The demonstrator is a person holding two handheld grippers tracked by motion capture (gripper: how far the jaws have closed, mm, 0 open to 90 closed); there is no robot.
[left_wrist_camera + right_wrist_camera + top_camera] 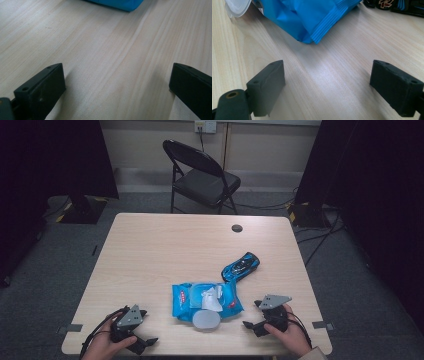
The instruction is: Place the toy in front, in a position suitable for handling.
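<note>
Wipes pack (206, 299) flat near the tabletop (165, 250) front edge, between both claws.

Blue, long axis along that front edge; white lid (206, 320) just at its near side, blue toy car (241, 266) beyond its far right corner. Right claw (259, 314) spread wide and empty, facing the pack's right end, seemingly nearer. Left claw (143, 326) likewise wide and empty, resting by the front left corner, pack off to its right.

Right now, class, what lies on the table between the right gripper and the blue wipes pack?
Nothing: between the right gripper and the blue wipes pack there is bare wooden table, as the right gripper view shows.
</note>
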